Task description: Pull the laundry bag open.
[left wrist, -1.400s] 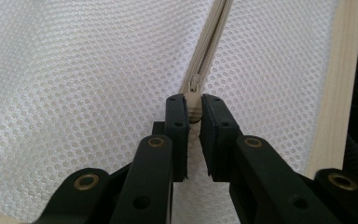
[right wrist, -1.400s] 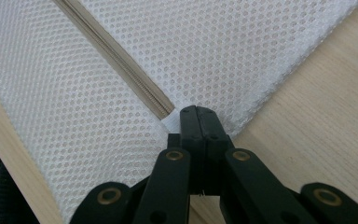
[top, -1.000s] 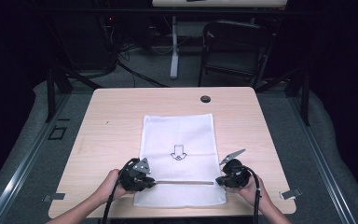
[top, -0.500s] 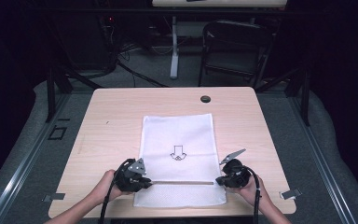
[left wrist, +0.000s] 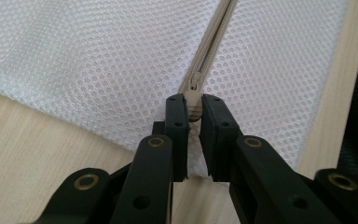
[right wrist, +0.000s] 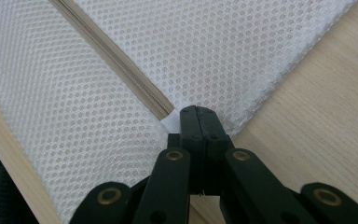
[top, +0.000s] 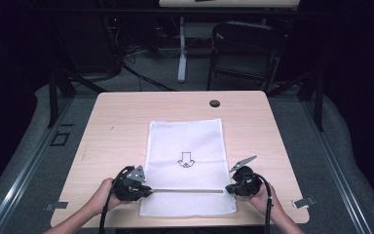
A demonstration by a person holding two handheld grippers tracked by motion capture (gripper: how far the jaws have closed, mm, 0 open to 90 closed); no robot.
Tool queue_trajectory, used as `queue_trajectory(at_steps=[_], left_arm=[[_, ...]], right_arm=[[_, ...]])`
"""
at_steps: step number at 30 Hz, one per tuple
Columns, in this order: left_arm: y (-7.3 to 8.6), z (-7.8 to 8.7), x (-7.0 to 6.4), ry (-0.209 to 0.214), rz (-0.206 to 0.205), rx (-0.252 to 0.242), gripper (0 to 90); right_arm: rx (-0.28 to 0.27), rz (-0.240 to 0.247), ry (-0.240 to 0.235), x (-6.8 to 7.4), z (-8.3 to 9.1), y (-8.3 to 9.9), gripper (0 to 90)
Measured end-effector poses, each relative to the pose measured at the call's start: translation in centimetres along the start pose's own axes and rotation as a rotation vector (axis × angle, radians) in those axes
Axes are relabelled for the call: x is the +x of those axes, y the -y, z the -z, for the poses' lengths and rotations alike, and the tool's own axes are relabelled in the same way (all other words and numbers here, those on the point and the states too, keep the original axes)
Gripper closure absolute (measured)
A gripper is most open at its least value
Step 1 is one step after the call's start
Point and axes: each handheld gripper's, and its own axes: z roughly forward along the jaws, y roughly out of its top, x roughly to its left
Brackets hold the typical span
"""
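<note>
**Zip pull pinched, cloth end clamped: slip is the risk**

Left tongs (left wrist: 193, 109) closed on the tan zip pull (left wrist: 193, 99), at the bag's left edge. Right tongs (right wrist: 199, 117) shut tight on the white tab (right wrist: 171, 122) at the zip's far end, by the bag's right edge. Mesh bag (top: 185, 146) flat on the bench (top: 117, 122), midway between left and right edges, reaching to the near edge.

Could go wrong:
- Pull slipping out of the left tongs; grip small, held only at the tips.
- Tab tearing free on the right, then mesh bunching ahead of the slider and jamming it.
- Lifting instead of drawing level, dragging the whole bag off the near edge.

Long axis of the bag from near edge to far edge; printed arrow (top: 185, 159) apparently pointing toward the near edge, though small. Zip (top: 187, 190) crosswise, left to right, close to the near end.
</note>
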Motion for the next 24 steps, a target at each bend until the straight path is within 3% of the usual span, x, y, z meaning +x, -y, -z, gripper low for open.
queue_trajectory(at_steps=[14,19,21,24], left_arm=[[1.5,0.9,0.6,-0.019,0.033,0.024,82.3],[2.8,1.5,1.0,-0.05,0.066,0.038,82.3],[3.4,1.7,1.2,-0.031,0.093,0.009,82.3],[3.3,1.5,0.9,-0.048,0.074,0.027,82.2]], right_arm=[[-0.005,0.0,-0.001,0.1,0.0,0.0,90.0],[-0.006,0.0,0.0,0.1,0.0,0.0,90.0],[-0.005,0.0,-0.001,0.1,0.0,0.0,90.0],[-0.009,-0.004,0.0,0.1,-0.1,0.0,90.0]])
